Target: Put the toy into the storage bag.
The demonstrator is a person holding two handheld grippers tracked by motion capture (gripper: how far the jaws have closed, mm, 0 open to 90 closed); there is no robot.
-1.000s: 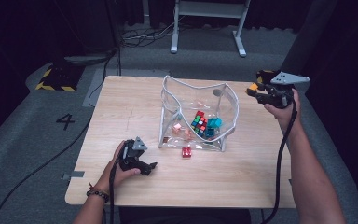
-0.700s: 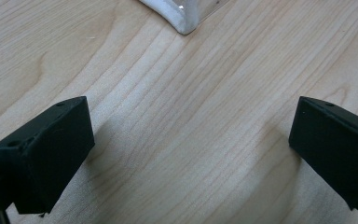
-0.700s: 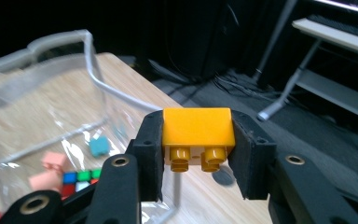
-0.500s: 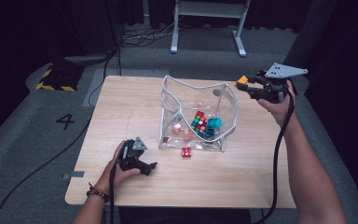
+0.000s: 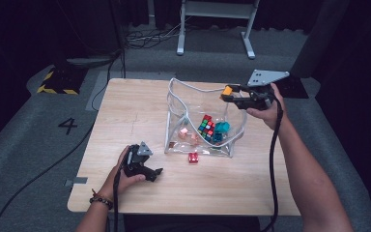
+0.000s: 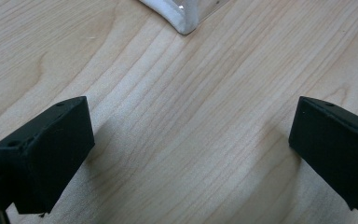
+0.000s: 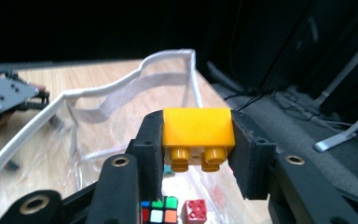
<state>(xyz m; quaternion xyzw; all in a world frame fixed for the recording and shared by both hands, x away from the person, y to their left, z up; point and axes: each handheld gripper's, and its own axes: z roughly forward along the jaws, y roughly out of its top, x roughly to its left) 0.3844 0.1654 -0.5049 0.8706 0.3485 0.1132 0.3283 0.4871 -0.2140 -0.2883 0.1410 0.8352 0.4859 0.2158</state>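
From the high view we see the right gripper [image 5: 228,93] up over the far right rim of the clear bag [image 5: 174,104], clamped on an orange brick [image 5: 227,90]. We judge it is held high so the brick can drop in among the toys: a colour cube [image 5: 206,124], a teal piece [image 5: 222,127], some pinkish bits we can't identify. A small red brick [image 5: 192,157] lies on the wooden table [image 5: 125,111] just outside the bag's near wall. The left gripper [image 5: 150,172] sits low near the front left, well apart from the bag, likely parked out of the way.

In the left gripper view, we see its jaws spread wide with nothing between them, just bare wood; one white-edged corner of the bag [image 6: 182,18] pokes in at the top, the rest cut off.

In the right gripper view, the yellow-orange brick [image 7: 198,127] is pinched by its sides, studs pointing down, above the bag's open mouth. Below it the cube [image 7: 158,209] and a red brick [image 7: 195,211] are half hidden by the jaws.
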